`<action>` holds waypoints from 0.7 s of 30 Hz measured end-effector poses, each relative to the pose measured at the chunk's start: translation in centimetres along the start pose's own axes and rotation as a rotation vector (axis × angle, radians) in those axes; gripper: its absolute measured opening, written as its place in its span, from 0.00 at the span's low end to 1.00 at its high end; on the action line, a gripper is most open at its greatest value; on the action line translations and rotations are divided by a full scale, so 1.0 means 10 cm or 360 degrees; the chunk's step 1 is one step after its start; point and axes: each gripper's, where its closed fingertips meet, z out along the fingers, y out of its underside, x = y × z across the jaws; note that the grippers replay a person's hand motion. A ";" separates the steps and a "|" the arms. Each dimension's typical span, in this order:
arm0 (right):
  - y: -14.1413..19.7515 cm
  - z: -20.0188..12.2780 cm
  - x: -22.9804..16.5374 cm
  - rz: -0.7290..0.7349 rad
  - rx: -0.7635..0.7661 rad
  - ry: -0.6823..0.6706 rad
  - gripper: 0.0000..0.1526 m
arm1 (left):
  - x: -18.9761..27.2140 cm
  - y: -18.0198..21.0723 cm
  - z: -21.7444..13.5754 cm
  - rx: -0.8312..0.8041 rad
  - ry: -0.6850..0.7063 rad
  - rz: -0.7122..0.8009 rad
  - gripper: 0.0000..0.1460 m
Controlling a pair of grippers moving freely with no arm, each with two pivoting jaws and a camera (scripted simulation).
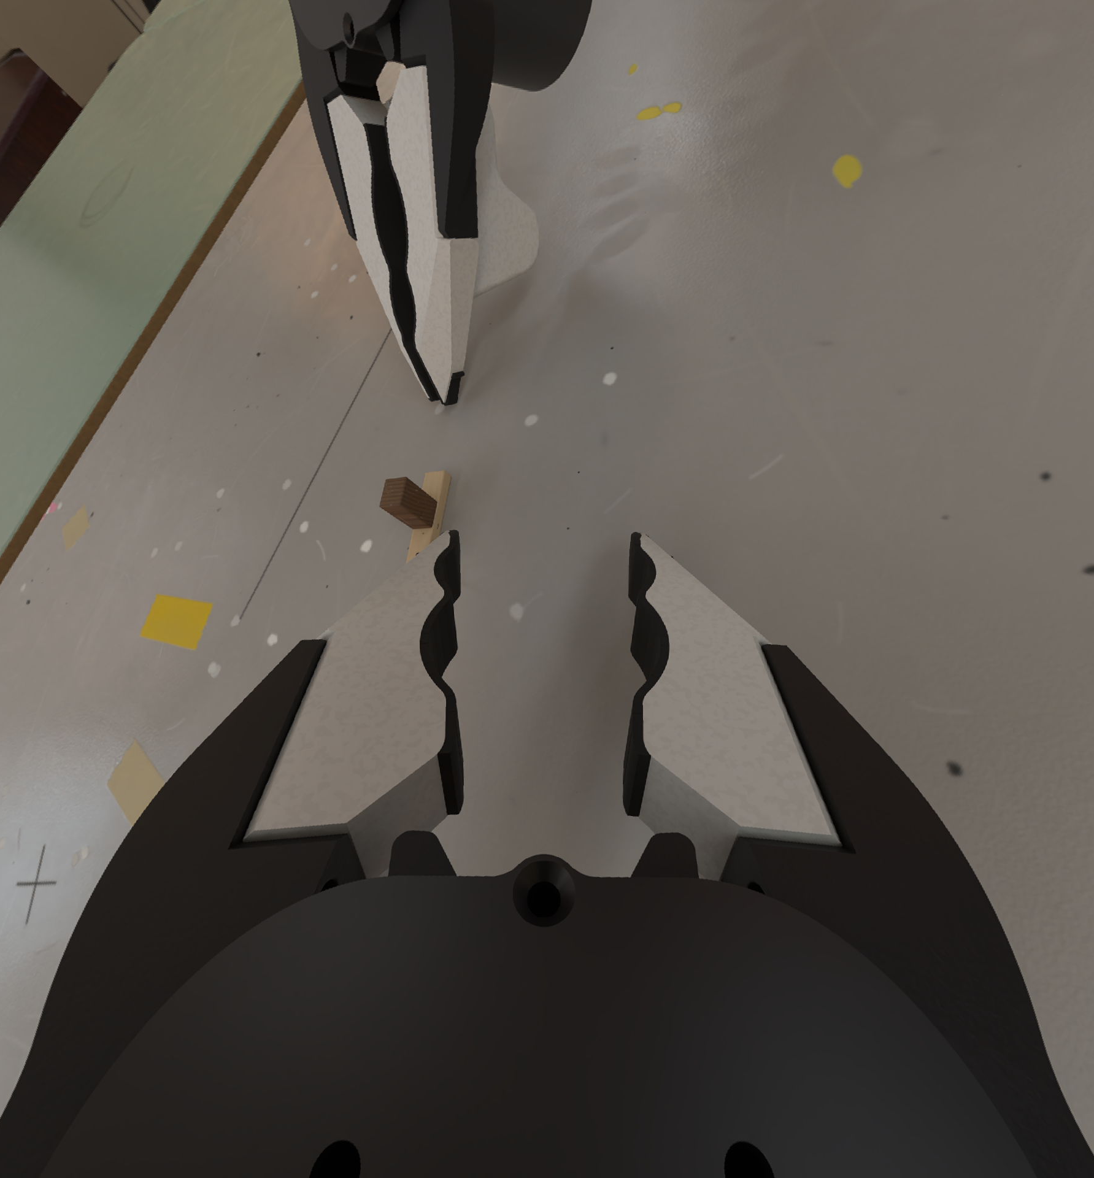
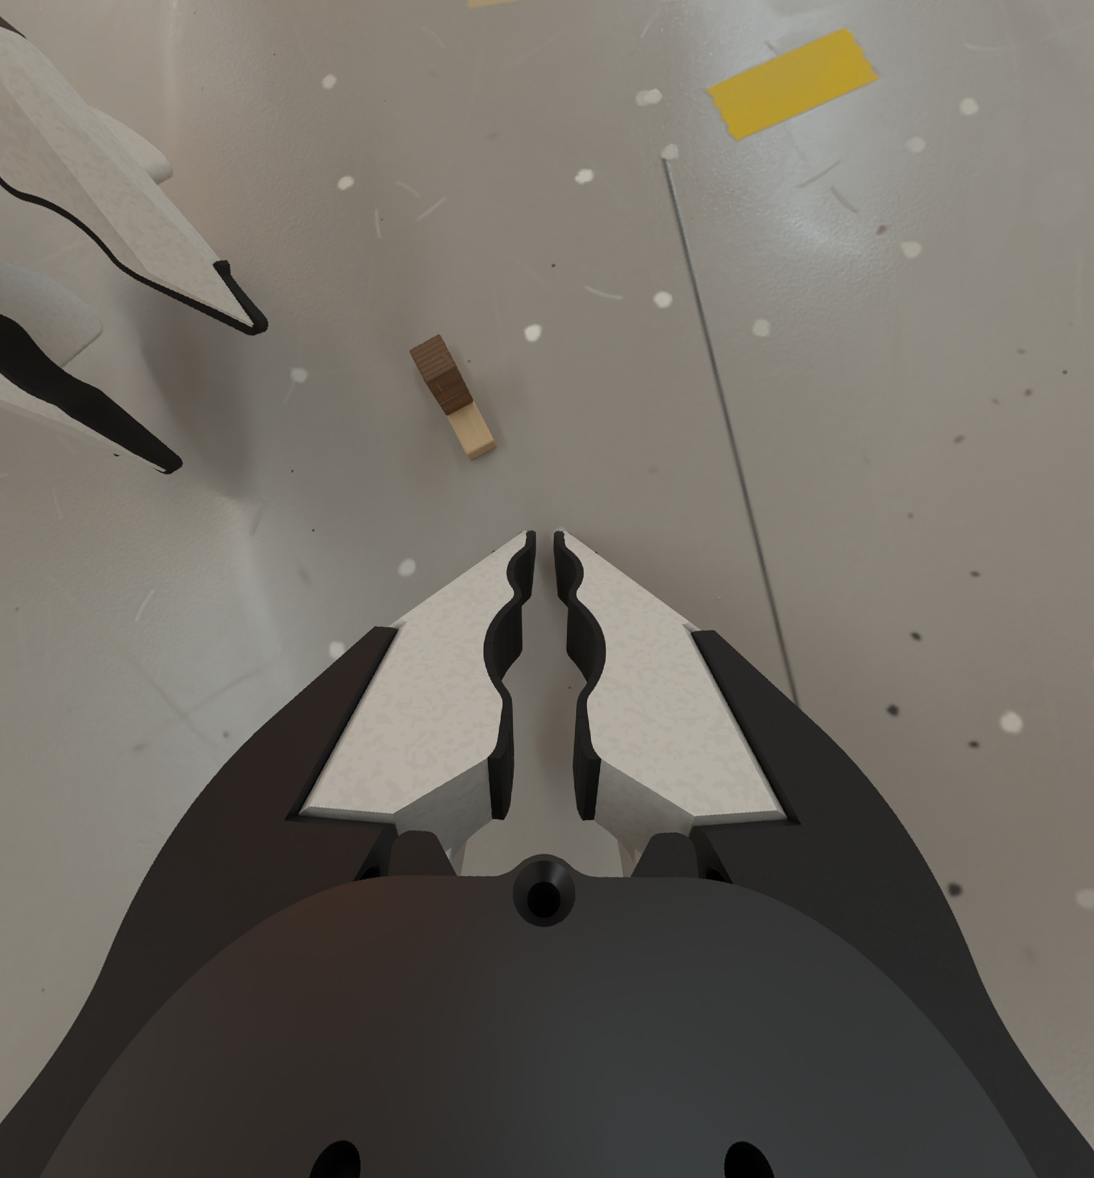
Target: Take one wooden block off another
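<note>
A small dark brown wooden block (image 1: 408,503) lies across a thin pale wooden block (image 1: 437,494) on the grey table; both also show in the right wrist view, the dark block (image 2: 442,376) on top of the pale block (image 2: 473,433). My left gripper (image 1: 543,538) is open and empty, above the table, with the blocks just beyond its left fingertip. My right gripper (image 2: 542,537) is shut and empty, a short way back from the blocks. It also shows in the left wrist view (image 1: 443,392), tips pointing down beyond the blocks. The left gripper's fingers (image 2: 238,306) show at the upper left of the right wrist view.
The grey table (image 1: 786,446) bears paint specks and yellow tape pieces (image 1: 176,621) (image 2: 793,83). A green board (image 1: 85,223) runs along the table's left edge. A thin dark line (image 2: 729,427) crosses the surface right of the blocks.
</note>
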 end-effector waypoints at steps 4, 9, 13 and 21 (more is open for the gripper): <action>0.00 0.00 0.00 -0.0002 0.0000 0.0001 0.04 | 0.00 0.00 0.00 0.0000 0.0001 0.0000 0.36; 0.00 0.00 0.00 -0.0006 -0.0001 0.0005 0.04 | -0.01 0.01 0.00 0.0000 0.0001 0.0000 0.36; 0.00 0.00 0.00 -0.0008 -0.0002 0.0007 0.04 | -0.01 0.01 0.00 0.0000 0.0001 0.0000 0.36; 0.00 0.00 0.00 -0.0021 -0.0007 0.0018 0.04 | -0.02 0.01 -0.01 -0.0001 -0.0001 0.0000 0.36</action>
